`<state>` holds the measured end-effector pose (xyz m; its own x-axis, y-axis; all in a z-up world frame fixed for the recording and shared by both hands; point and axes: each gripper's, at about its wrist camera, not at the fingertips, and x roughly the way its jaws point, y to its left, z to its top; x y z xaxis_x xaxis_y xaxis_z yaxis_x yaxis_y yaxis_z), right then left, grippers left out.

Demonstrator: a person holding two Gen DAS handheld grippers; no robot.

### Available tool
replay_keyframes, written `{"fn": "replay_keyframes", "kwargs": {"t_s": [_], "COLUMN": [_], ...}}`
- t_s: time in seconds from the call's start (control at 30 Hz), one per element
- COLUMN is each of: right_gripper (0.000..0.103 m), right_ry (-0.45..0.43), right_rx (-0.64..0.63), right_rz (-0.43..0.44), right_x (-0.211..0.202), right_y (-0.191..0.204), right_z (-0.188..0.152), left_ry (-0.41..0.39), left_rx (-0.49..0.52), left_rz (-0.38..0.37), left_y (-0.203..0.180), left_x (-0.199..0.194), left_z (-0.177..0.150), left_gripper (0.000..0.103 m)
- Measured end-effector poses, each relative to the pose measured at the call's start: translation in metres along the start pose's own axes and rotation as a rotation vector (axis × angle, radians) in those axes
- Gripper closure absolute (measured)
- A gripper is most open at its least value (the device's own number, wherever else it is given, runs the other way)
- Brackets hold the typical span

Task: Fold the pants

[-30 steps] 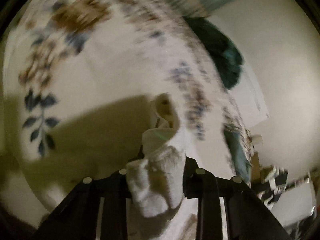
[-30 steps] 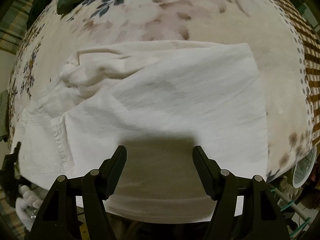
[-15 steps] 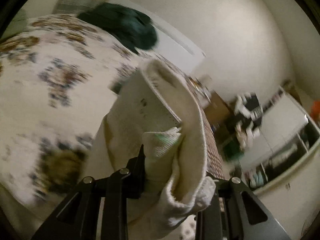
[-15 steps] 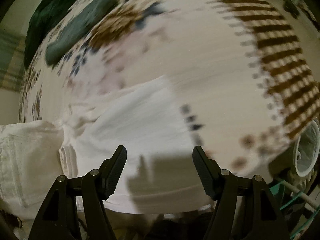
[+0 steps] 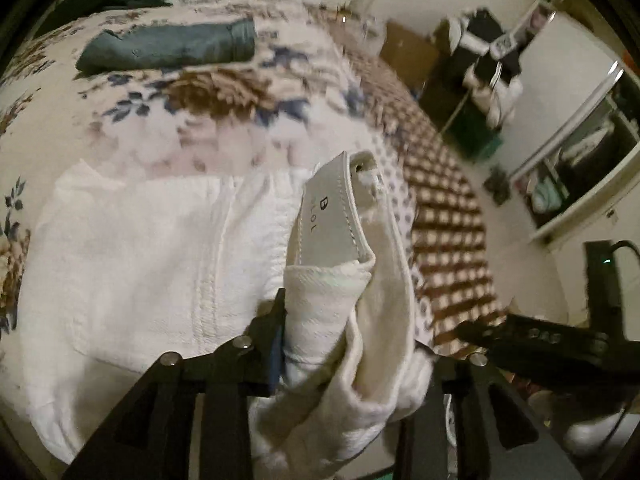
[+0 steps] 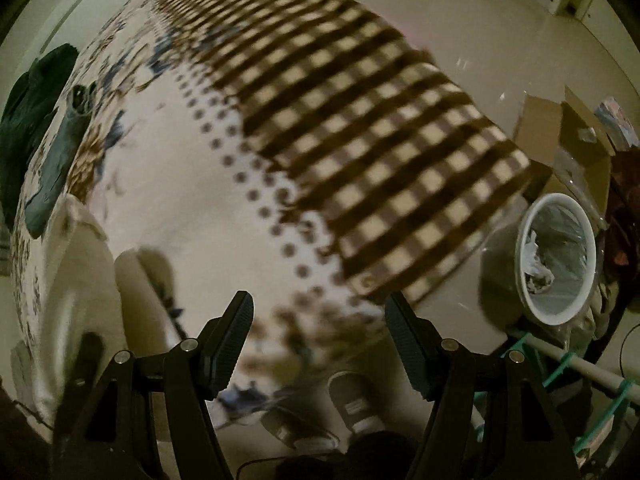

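Left wrist view: the left tool [image 5: 352, 336] has a thick bunch of the white pants [image 5: 140, 264] between its fingers, at the waistband, where a grey label patch [image 5: 332, 216] stands up. The jaws are opening at this moment, with the cloth still between them and still pressing against the left finger [image 5: 276, 320]. The rest of the pants lies spread on the bed [image 5: 224, 128], flat in the middle and rumpled near the waistband. A folded blue-grey garment [image 5: 168, 46] lies well apart, farther up the bed.

Right wrist view: the right tool [image 6: 318, 344] is wide open and holds nothing. It hangs over the patterned bedspread near the bed's edge. The pants show only as a pale, blurred mass at the left border [image 6: 72, 300]. A white waste bin [image 6: 556, 260] and a pair of shoes [image 6: 352, 400] sit on the floor below.

Hazards from this state:

1. Early release. If the jaws widen further before the waistband is laid down, the bunch may drop in a heap and spoil the fold line.
2. Uneven fold. Only one tool grips the cloth. A single hold point lets the free side sag or twist.
3. Snagging. The bunch is thick and wraps around the finger; it may cling on release and drag the layer beneath.
4. Slide-off. The working area appears close to the bed's edge. Cloth pulled that way could slip toward the floor.
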<state>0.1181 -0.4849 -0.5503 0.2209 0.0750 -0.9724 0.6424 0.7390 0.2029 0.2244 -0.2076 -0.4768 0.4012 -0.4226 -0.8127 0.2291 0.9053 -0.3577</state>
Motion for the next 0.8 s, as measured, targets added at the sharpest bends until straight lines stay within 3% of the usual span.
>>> {"fn": "replay_keyframes", "kwargs": {"t_s": [0.07, 0.13, 0.17, 0.2, 0.3, 0.37, 0.43, 0.57, 0.67, 0.8], "right_gripper": [0.024, 0.018, 0.017, 0.017, 0.016, 0.011, 0.010, 0.007, 0.007, 0.007], "right_ry": [0.004, 0.006, 0.007, 0.007, 0.009, 0.014, 0.031, 0.133, 0.216, 0.326], "right_rx": [-0.004, -0.006, -0.008, -0.010, 0.002, 0.015, 0.005, -0.026, -0.043, -0.058], "right_rz": [0.015, 0.039, 0.053, 0.067, 0.128, 0.215, 0.314, 0.469, 0.521, 0.492], "right_x": [0.001, 0.000, -0.001, -0.003, -0.006, -0.007, -0.002, 0.031, 0.069, 0.107], "right_y": [-0.005, -0.009, -0.011, -0.012, -0.009, -0.003, 0.011, 0.046, 0.073, 0.098], "right_z": [0.000, -0.001, -0.001, 0.000, 0.004, 0.007, 0.012, 0.015, 0.014, 0.006], "left_ry": [0.025, 0.051, 0.060, 0.062, 0.065, 0.053, 0.036, 0.023, 0.060, 0.127], "left_rx": [-0.008, 0.004, 0.013, 0.021, -0.002, -0.034, -0.060, -0.189, -0.242, -0.291], "left_rz": [0.019, -0.002, -0.010, -0.021, -0.075, -0.063, -0.013, 0.121, 0.223, 0.250], "left_y": [-0.006, -0.014, -0.018, -0.023, -0.020, -0.003, 0.023, 0.115, 0.176, 0.225], "left_x": [-0.002, -0.006, -0.007, -0.012, -0.025, -0.038, -0.048, -0.064, -0.053, -0.025], "left_z": [-0.001, 0.000, 0.002, 0.004, 0.014, 0.027, 0.040, 0.063, 0.073, 0.078], "left_gripper": [0.062, 0.042, 0.022, 0.014, 0.014, 0.014, 0.014, 0.014, 0.014, 0.014]}}
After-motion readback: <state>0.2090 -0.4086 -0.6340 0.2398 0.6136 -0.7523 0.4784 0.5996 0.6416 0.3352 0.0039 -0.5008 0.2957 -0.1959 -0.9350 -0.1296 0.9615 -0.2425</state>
